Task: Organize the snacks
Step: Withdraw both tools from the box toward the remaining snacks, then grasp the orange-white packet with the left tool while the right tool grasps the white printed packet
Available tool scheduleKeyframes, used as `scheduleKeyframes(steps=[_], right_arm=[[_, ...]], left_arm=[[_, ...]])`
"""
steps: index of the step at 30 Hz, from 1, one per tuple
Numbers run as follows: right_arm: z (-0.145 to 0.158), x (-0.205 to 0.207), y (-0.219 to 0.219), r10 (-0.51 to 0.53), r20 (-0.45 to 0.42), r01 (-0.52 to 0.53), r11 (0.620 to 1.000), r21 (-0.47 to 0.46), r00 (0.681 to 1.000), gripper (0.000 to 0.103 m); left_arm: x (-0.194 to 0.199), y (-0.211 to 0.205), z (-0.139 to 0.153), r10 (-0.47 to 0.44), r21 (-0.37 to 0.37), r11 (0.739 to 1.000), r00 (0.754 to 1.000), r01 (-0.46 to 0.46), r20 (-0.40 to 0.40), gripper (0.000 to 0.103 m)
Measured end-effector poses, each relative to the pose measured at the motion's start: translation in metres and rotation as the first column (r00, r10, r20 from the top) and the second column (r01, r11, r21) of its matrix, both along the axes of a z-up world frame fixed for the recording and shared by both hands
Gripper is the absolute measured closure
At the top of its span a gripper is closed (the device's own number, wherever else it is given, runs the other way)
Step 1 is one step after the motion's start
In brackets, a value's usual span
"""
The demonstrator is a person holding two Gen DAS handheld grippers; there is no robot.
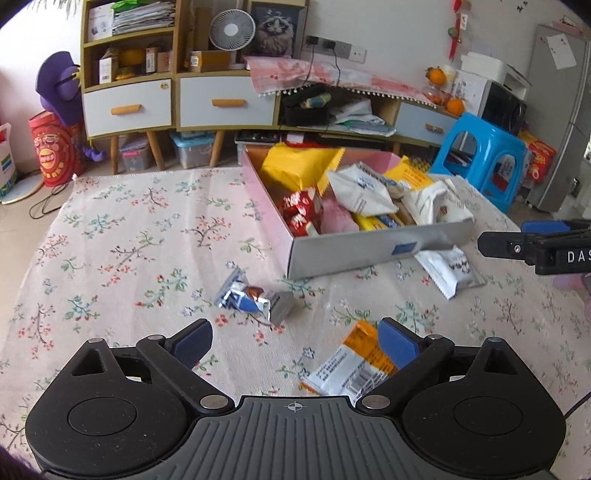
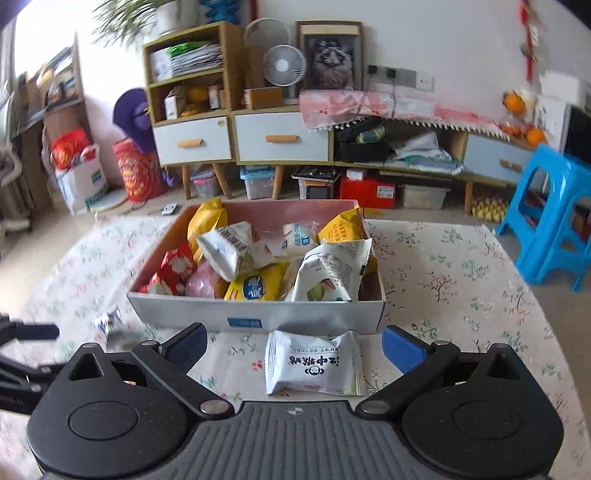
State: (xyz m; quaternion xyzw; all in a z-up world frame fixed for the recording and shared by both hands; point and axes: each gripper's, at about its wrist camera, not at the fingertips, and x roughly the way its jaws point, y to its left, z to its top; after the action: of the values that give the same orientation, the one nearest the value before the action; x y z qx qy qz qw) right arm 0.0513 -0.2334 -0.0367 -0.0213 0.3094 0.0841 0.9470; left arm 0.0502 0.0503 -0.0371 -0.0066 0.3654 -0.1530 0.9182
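Note:
A pink and white cardboard box (image 1: 347, 254) (image 2: 310, 314) holds several snack packs on a floral tablecloth. My left gripper (image 1: 295, 341) is open and empty above the cloth. A blue and silver snack (image 1: 255, 297) lies just ahead of it, and an orange and white pack (image 1: 351, 365) lies under its right finger. My right gripper (image 2: 293, 345) is open and empty, with a white pack (image 2: 314, 363) lying between its fingers, in front of the box. That white pack also shows in the left wrist view (image 1: 448, 269), below the right gripper's fingers (image 1: 498, 245).
The floral cloth (image 1: 129, 258) covers the table. Behind stand shelves with drawers (image 1: 147, 107), a fan (image 1: 232, 31) and a blue plastic stool (image 1: 484, 155) (image 2: 550, 218) at the right. The blue and silver snack shows blurred at the left in the right wrist view (image 2: 109, 319).

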Motion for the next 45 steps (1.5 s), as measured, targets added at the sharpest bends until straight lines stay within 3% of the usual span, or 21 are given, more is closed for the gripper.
scheduleKeyframes(steps=[5, 15, 21, 33, 38, 45], right_arm=[[-0.012, -0.004, 0.007, 0.031, 0.000, -0.031, 0.998, -0.053, 1.000, 0.010], [-0.048, -0.002, 0.004, 0.039, -0.101, -0.049, 0.994, -0.103, 0.994, 0.010], [-0.063, 0.005, -0.008, 0.012, -0.161, -0.017, 0.999, -0.029, 0.987, 0.010], [-0.072, 0.012, -0.012, 0.022, -0.034, -0.023, 1.000, -0.008, 0.999, 0.010], [-0.072, 0.022, -0.013, 0.028, -0.021, -0.028, 1.000, -0.005, 0.999, 0.010], [-0.071, 0.027, -0.012, 0.040, -0.020, -0.041, 0.999, -0.007, 0.999, 0.010]], left_arm=[[-0.001, -0.008, -0.011, -0.060, 0.025, 0.998, 0.998, 0.060, 0.003, 0.006], [-0.012, -0.031, -0.031, -0.203, 0.116, 0.972, 0.979, 0.202, -0.004, 0.006], [-0.015, -0.032, -0.040, -0.231, 0.123, 0.966, 0.973, 0.229, 0.001, 0.002], [-0.011, -0.034, -0.046, -0.230, 0.104, 0.969, 0.971, 0.222, 0.070, 0.000], [-0.009, -0.035, -0.047, -0.226, 0.097, 0.971, 0.970, 0.217, 0.087, 0.001], [-0.011, -0.036, -0.045, -0.232, 0.094, 0.970, 0.967, 0.223, 0.104, 0.013]])
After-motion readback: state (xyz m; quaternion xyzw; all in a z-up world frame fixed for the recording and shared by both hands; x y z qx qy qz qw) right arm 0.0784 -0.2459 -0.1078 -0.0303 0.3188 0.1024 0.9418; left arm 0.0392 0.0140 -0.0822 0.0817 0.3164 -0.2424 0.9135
